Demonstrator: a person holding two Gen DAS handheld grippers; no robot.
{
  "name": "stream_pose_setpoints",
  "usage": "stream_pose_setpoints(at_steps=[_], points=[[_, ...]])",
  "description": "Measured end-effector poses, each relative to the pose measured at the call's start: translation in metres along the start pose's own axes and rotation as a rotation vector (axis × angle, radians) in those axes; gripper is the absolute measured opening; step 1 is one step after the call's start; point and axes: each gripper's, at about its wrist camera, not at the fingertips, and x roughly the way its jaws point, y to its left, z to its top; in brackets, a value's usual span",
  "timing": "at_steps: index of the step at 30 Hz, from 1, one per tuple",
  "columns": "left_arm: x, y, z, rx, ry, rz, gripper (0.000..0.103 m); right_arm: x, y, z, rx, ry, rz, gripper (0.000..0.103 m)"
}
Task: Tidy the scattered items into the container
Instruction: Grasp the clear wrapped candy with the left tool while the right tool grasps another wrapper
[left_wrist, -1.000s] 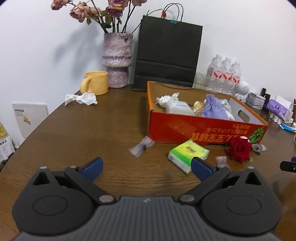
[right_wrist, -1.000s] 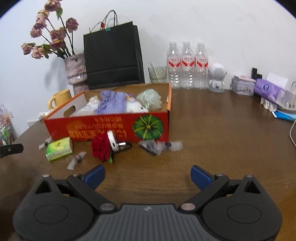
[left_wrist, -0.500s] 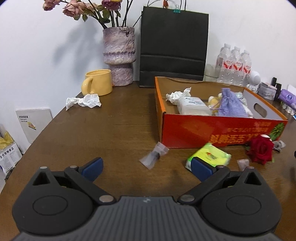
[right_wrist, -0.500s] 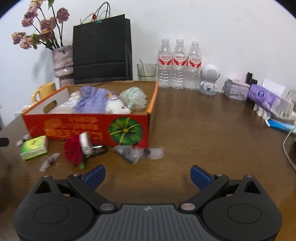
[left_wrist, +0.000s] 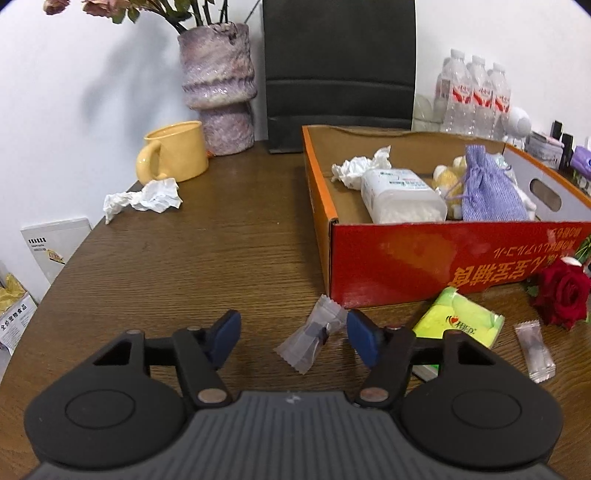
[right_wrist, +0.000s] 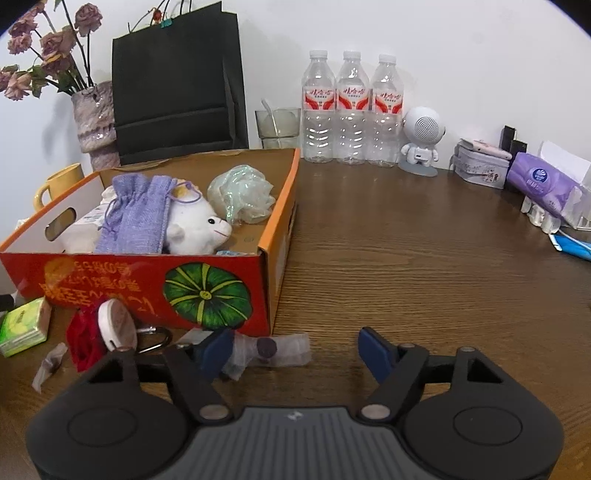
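The red and orange cardboard box holds tissue, a white plastic tub, a purple pouch and a plush toy; it also shows in the right wrist view. My left gripper is open, its jaws on either side of a clear candy wrapper lying on the table. A green tissue pack, a red rose and a second wrapper lie to its right. My right gripper is open and empty; a clear wrapper lies by its left finger.
A crumpled tissue and a yellow mug sit at the far left by a purple vase and a black bag. Water bottles, a robot figure and tissue packs line the back right.
Both grippers have moved forward and lower toward the table. The left one now straddles the clear wrapper. The right one has closed in on the wrapper in front of the box.
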Motion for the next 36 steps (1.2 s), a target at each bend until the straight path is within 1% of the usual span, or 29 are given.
stream_pose_setpoints(at_steps=[2, 5, 6, 8, 10, 11, 12, 13, 14, 15, 16, 17, 23, 29, 32, 36], points=[[0.004, 0.001, 0.0, -0.003, 0.013, -0.003, 0.066, 0.005, 0.001, 0.0, -0.003, 0.018, 0.003, 0.06], [0.006, 0.002, 0.001, -0.006, 0.011, -0.013, 0.066, 0.007, 0.004, -0.002, -0.02, 0.02, -0.009, 0.056], [0.006, 0.002, 0.0, -0.001, 0.007, -0.021, 0.062, 0.007, 0.005, -0.003, -0.023, 0.018, -0.009, 0.054], [0.006, 0.001, 0.0, 0.007, 0.004, -0.042, 0.053, 0.005, 0.005, -0.004, -0.029, 0.011, -0.005, 0.043], [0.004, -0.002, 0.0, 0.023, 0.003, -0.069, 0.036, 0.003, 0.006, -0.006, -0.032, 0.007, -0.005, 0.041], [0.003, -0.004, 0.0, 0.029, 0.003, -0.074, 0.034, 0.003, 0.007, -0.006, -0.036, 0.003, -0.004, 0.036], [0.002, -0.006, 0.0, 0.034, 0.003, -0.076, 0.029, 0.001, 0.008, -0.007, -0.044, -0.002, -0.007, 0.033], [0.001, -0.008, -0.001, 0.04, 0.001, -0.079, 0.023, 0.0, 0.009, -0.007, -0.049, -0.004, -0.011, 0.032], [0.0, -0.009, -0.002, 0.044, 0.0, -0.085, 0.02, -0.001, 0.01, -0.008, -0.054, -0.006, -0.014, 0.032], [-0.001, -0.011, -0.003, 0.049, -0.003, -0.085, 0.02, -0.002, 0.011, -0.009, -0.059, -0.007, -0.016, 0.031], [-0.002, -0.012, -0.004, 0.055, -0.006, -0.082, 0.019, -0.003, 0.012, -0.009, -0.065, -0.009, -0.018, 0.027], [-0.003, -0.013, -0.005, 0.056, -0.009, -0.081, 0.019, -0.005, 0.013, -0.01, -0.069, -0.012, -0.014, 0.014], [-0.007, -0.015, -0.009, 0.055, -0.026, -0.066, 0.019, -0.01, 0.013, -0.013, -0.065, -0.017, -0.013, 0.013], [-0.014, -0.019, -0.014, 0.057, -0.036, -0.065, 0.019, -0.019, 0.013, -0.017, -0.06, -0.043, -0.015, 0.009], [-0.022, -0.019, -0.015, 0.061, -0.055, -0.062, 0.019, -0.027, 0.013, -0.018, -0.058, -0.057, -0.012, 0.004], [-0.034, -0.018, -0.015, 0.061, -0.087, -0.051, 0.019, -0.035, 0.011, -0.019, -0.055, -0.069, -0.01, 0.004]])
